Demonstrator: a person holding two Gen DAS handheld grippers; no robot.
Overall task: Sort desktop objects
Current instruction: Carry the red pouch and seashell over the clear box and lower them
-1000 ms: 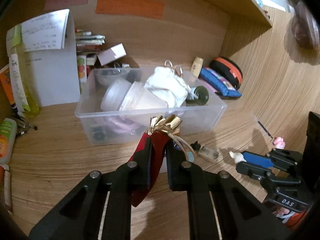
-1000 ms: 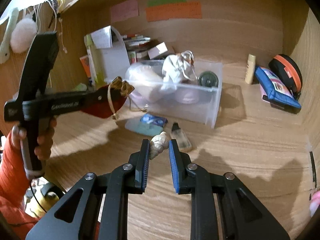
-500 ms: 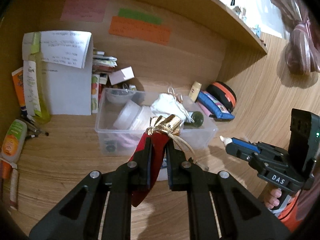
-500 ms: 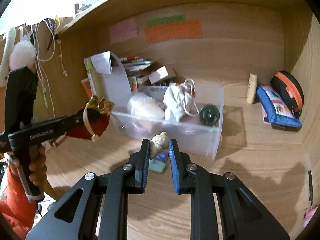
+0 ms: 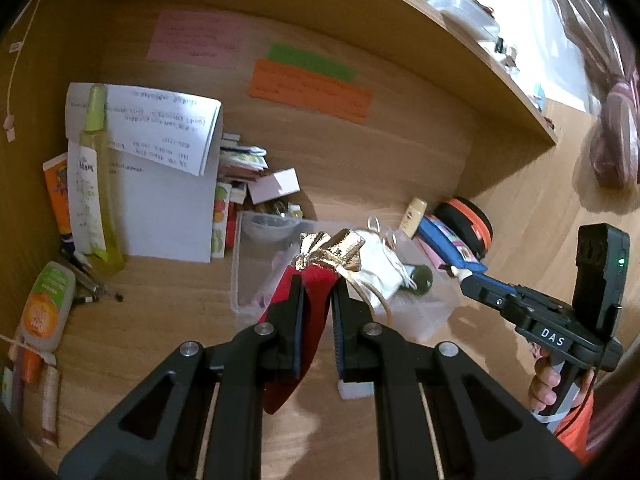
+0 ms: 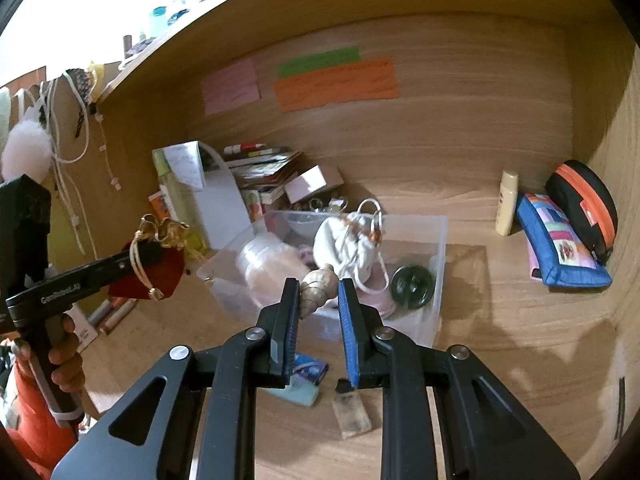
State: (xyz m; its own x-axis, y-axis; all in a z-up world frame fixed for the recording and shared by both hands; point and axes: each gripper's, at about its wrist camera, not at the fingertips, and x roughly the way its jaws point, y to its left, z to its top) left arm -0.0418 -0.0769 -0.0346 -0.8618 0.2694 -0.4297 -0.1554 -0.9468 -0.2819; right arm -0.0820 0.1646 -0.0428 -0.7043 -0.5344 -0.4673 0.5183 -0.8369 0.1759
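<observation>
My left gripper (image 5: 314, 284) is shut on a red pouch (image 5: 310, 304) with a gold bow and cord, held in the air in front of the clear plastic bin (image 5: 436, 312). It also shows in the right wrist view (image 6: 154, 268). My right gripper (image 6: 318, 292) is shut on a beige spiral seashell (image 6: 316, 286), held above the bin's near wall (image 6: 438, 240). The bin holds a white drawstring bag (image 6: 344, 248), a clear lidded cup (image 6: 264, 260) and a dark green disc (image 6: 412, 284).
On the desk below lie a blue packet (image 6: 308, 370), a teal pad (image 6: 298, 394) and a small clear bottle (image 6: 352, 414). Pencil cases (image 6: 560, 252) and a cream tube (image 6: 506, 208) sit at right. Papers, books and a yellow bottle (image 5: 94, 196) stand at left.
Both grippers have risen well above the desk with their objects and now sit higher over the bin. The shell left the desk in my right gripper.
</observation>
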